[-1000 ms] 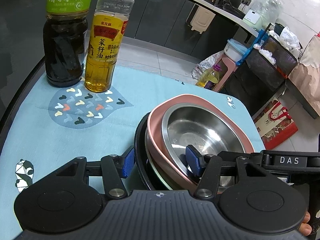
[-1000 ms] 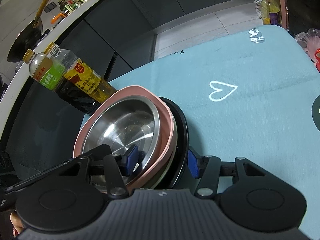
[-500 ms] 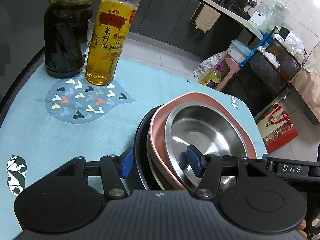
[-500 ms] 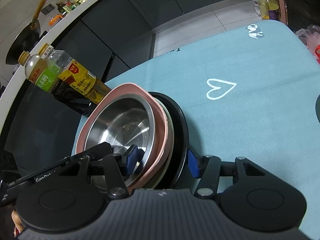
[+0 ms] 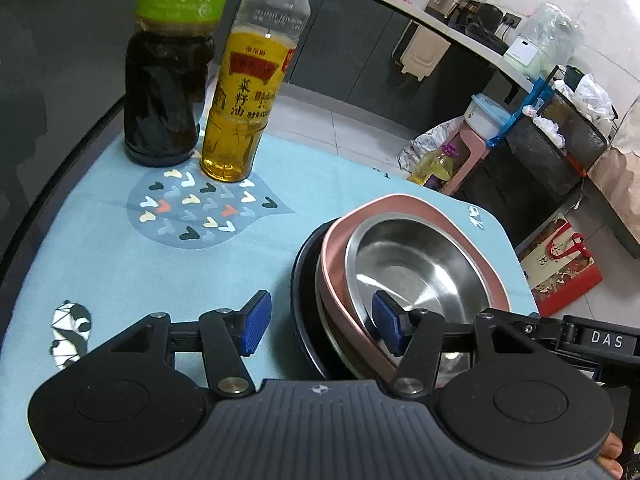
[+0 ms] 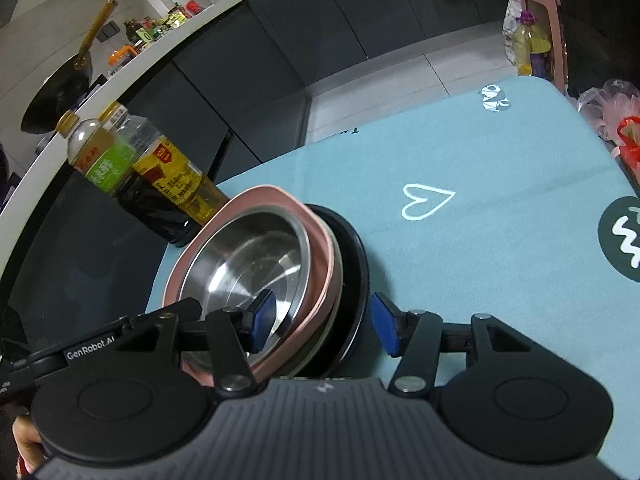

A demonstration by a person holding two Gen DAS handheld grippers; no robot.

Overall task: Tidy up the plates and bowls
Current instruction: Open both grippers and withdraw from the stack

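A stack of dishes stands on the light-blue tablecloth: a steel bowl sits in a pink square bowl on a black plate. My left gripper is open and straddles the stack's near rim, one blue pad inside the steel bowl, the other outside and apart from the plate. From the opposite side my right gripper is open across the steel bowl, pink bowl and black plate, with its outer pad close to the plate's edge.
A dark vinegar bottle and a yellow oil bottle stand at the cloth's far left corner. The table's edge runs just right of the stack, above the floor, a red bag and a pink stool. Open cloth stretches right of the stack.
Both wrist views have shifted slightly, so the bottles look closer. The stack sits in the same place between the fingers, and neither gripper's opening has changed.
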